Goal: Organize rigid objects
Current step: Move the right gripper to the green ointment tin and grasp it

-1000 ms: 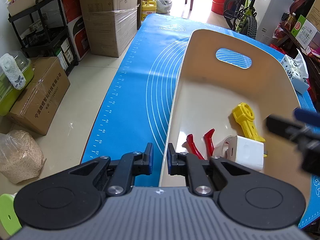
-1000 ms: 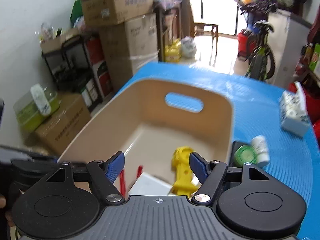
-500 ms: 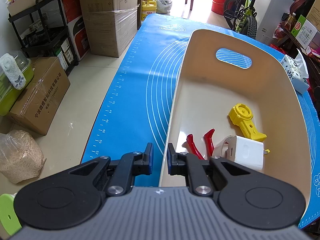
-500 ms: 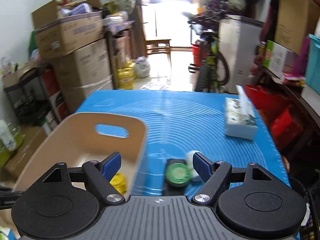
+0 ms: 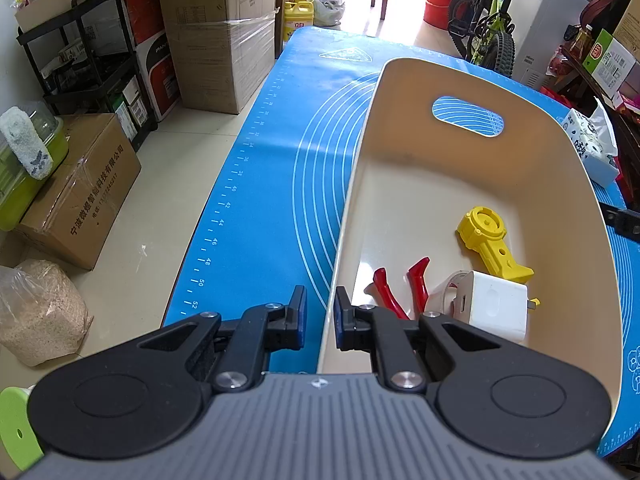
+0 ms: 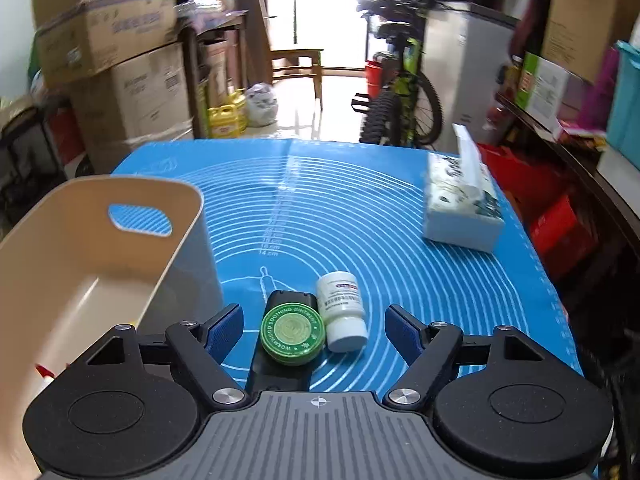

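A beige bin (image 5: pixel 448 80) stands on the blue mat (image 5: pixel 280 152). In it lie a yellow plastic part (image 5: pixel 490 240), red-handled pliers (image 5: pixel 396 286) and a white charger (image 5: pixel 492 308). My left gripper (image 5: pixel 320 316) is shut on the bin's near left wall. My right gripper (image 6: pixel 316 326) is open and empty, just above a green round tin (image 6: pixel 291 334) that rests on a black flat object (image 6: pixel 290 300), with a white pill bottle (image 6: pixel 342 312) beside it. The bin (image 6: pixel 152 232) lies to the left there.
A tissue pack (image 6: pixel 460 204) sits at the mat's far right. Cardboard boxes (image 5: pixel 224 28), a black shelf (image 5: pixel 88 52) and a bicycle (image 6: pixel 400 96) stand around the table. The table edge drops to the floor on the left (image 5: pixel 160 184).
My right gripper has swung from over the bin to the right and now hangs over the tin and bottle. The left gripper has stayed on the bin wall.
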`<state>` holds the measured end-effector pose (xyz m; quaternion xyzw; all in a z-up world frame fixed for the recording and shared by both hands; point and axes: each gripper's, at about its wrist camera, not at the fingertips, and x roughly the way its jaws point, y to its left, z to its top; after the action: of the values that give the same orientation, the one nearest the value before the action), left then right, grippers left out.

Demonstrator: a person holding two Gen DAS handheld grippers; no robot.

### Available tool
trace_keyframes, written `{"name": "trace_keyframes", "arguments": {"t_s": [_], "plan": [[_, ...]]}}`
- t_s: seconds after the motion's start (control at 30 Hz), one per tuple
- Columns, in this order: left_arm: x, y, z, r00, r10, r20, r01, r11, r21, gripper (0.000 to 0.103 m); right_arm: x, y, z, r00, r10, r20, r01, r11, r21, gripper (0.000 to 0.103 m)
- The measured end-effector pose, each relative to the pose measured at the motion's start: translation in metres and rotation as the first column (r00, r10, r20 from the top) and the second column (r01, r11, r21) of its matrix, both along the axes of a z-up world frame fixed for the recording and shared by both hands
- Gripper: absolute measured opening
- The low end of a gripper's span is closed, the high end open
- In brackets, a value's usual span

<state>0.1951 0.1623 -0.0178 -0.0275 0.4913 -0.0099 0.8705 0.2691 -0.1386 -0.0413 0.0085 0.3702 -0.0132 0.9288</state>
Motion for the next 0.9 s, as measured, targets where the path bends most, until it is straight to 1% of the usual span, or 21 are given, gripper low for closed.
{"name": "trace_keyframes", "arguments": {"t_s": [0.1,0.13,0.3,0.47,0.7,0.9], "plan": [[0.0,0.0,-0.002,1.0,-0.001,-0.002,0.001,1.0,0.002,0.016,0.007,0.005,-0.009,1.0,0.029,-0.01,-0.03,1.0,-0.008,0.08],[0.0,0.0,-0.002,1.0,0.0,-0.002,0.0,1.0,0.002,0.016,0.009,0.006,-0.012,0.999,0.031,-0.012,-0.031,0.999,-0.011,0.077],[0.0,0.0,-0.002,1.0,-0.001,-0.002,0.001,1.0,0.002,0.016,0.01,0.007,-0.024,0.999,0.041,-0.026,-0.041,0.999,0.0,0.074],[0.0,0.0,-0.002,1.0,0.0,-0.002,0.0,1.0,0.002,0.016,0.014,0.01,-0.032,0.998,0.053,-0.038,-0.054,0.999,-0.006,0.069],[0.0,0.0,-0.002,1.0,-0.001,-0.002,0.001,1.0,0.002,0.016,0.019,0.013,-0.044,0.997,0.057,-0.044,-0.058,0.998,-0.023,0.067],[0.0,0.0,-0.002,1.0,0.0,-0.003,0.0,1.0,0.001,0.016,0.023,0.016,-0.049,0.997,0.063,-0.05,-0.065,0.997,-0.042,0.062]]}}
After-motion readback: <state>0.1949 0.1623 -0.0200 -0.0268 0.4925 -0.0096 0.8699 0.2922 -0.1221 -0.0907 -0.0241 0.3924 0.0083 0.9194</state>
